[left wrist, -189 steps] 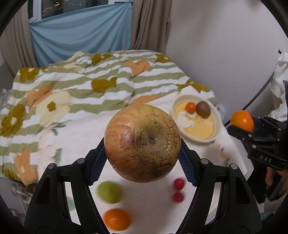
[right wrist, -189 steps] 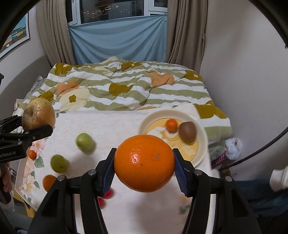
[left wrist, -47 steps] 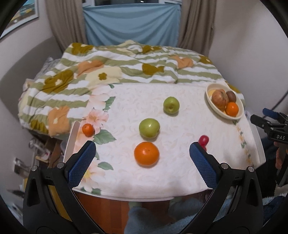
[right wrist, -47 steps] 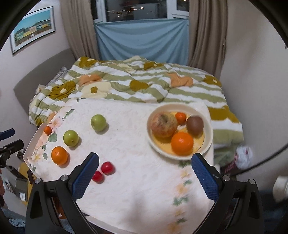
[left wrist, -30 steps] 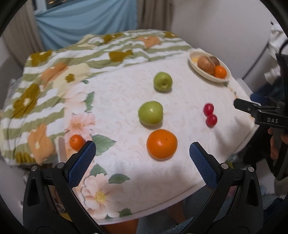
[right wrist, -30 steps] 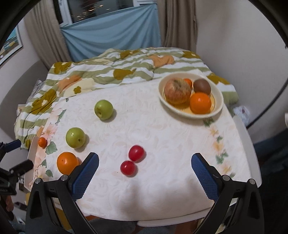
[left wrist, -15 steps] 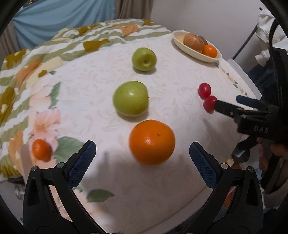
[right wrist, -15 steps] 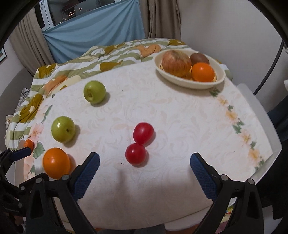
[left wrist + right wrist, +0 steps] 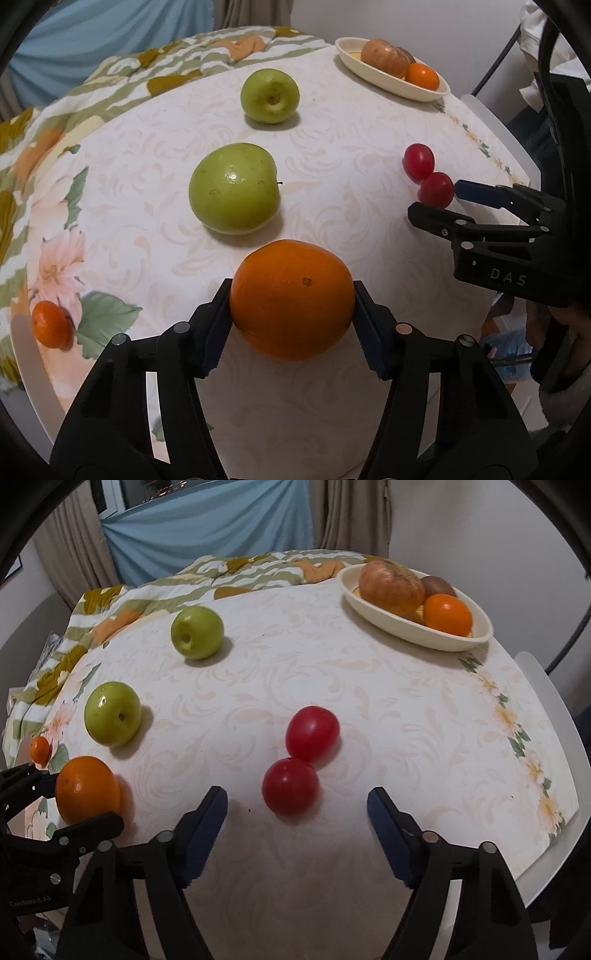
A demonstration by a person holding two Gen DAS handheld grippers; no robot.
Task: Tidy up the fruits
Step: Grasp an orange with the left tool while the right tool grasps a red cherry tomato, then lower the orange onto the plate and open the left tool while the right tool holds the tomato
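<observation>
On the table an orange (image 9: 291,321) sits between my left gripper's (image 9: 291,295) closing jaws, and both blue pads touch its sides. Two red tomatoes (image 9: 290,786) (image 9: 312,733) lie touching each other. My right gripper (image 9: 295,797) is low over the table, its jaws closing. The nearer tomato lies just ahead between its fingertips, untouched. Two green apples (image 9: 234,188) (image 9: 269,96) lie beyond the orange. A cream bowl (image 9: 406,631) at the far right holds a large reddish apple, a kiwi and an orange.
A small mandarin (image 9: 51,325) lies by the table's left edge on the flowered cloth. A bed with a striped floral quilt (image 9: 240,572) is behind the table. A white chair edge (image 9: 546,686) stands at the right. A hand (image 9: 554,325) holds the right gripper.
Both grippers have sunk close to the table. The left jaws came in from wide open onto the orange. The right jaws have narrowed on either side of the nearer tomato.
</observation>
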